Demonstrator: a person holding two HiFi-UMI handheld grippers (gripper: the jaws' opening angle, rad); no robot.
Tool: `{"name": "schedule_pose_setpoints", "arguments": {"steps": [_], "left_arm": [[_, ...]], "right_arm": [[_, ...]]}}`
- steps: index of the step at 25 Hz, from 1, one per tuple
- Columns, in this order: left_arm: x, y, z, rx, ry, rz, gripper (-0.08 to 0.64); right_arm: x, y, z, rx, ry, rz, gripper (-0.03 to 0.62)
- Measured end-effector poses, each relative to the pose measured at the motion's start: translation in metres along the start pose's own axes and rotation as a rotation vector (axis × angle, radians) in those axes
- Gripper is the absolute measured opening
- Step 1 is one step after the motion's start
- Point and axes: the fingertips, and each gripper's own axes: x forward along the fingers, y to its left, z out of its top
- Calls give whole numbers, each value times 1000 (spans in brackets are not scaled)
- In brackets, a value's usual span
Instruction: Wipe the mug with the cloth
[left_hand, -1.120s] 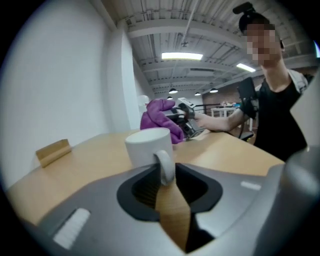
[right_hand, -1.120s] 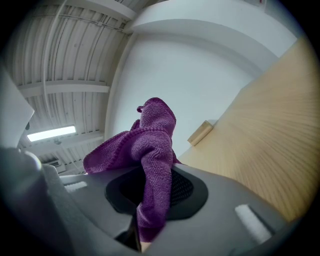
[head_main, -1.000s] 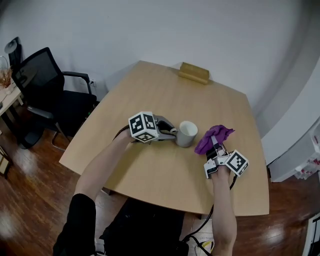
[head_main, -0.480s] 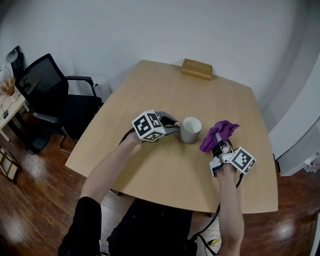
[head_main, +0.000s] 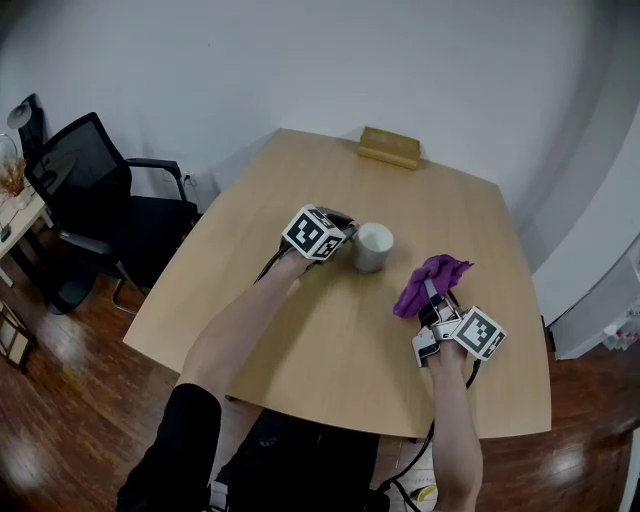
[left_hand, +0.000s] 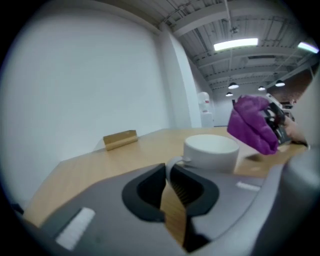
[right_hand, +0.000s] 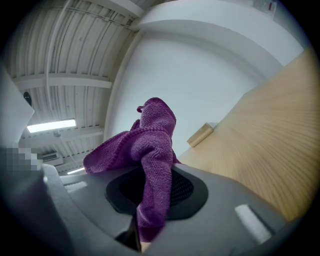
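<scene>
A white mug (head_main: 373, 245) stands upright near the middle of the wooden table (head_main: 330, 340). My left gripper (head_main: 346, 234) is at the mug's left side. In the left gripper view the mug (left_hand: 210, 152) is just ahead, and my left gripper (left_hand: 169, 167) has its jaws closing with the thin white handle (left_hand: 172, 161) pinched between the tips. A purple cloth (head_main: 430, 280) hangs bunched from my right gripper (head_main: 431, 306), to the right of the mug and apart from it. My right gripper (right_hand: 150, 187) is shut on the cloth (right_hand: 150, 145).
A small wooden block (head_main: 390, 147) lies at the table's far edge. A black office chair (head_main: 100, 200) stands off the table's left side. A white wall runs behind the table. The person's arms reach in from the near edge.
My left gripper has moved in against the mug's handle side and turned, with its jaws narrowing around the handle. The right gripper holds the cloth in about the same place.
</scene>
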Motion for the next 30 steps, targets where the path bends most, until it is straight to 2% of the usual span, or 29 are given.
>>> {"name": "schedule_pose_setpoints", "arguments": {"steps": [4, 7, 13, 17, 25, 30], "left_arm": [[9, 32, -10, -175, -16, 198, 52], [7, 36, -15, -263, -30, 252, 55], [-8, 6, -13, -188, 3, 153, 63], [-21, 3, -14, -140, 38, 127, 61], [-10, 3, -15, -145, 33, 108, 58], [-13, 0, -16, -145, 30, 98, 60]], "right_arm": [[3, 8, 1, 0, -6, 51, 74], [3, 8, 1, -13, -4, 42, 74], [4, 15, 5, -16, -3, 61, 74], [5, 13, 4, 6, -8, 52, 74], [4, 8, -1, 42, -11, 35, 74], [5, 9, 0, 11, 6, 28, 74]]}}
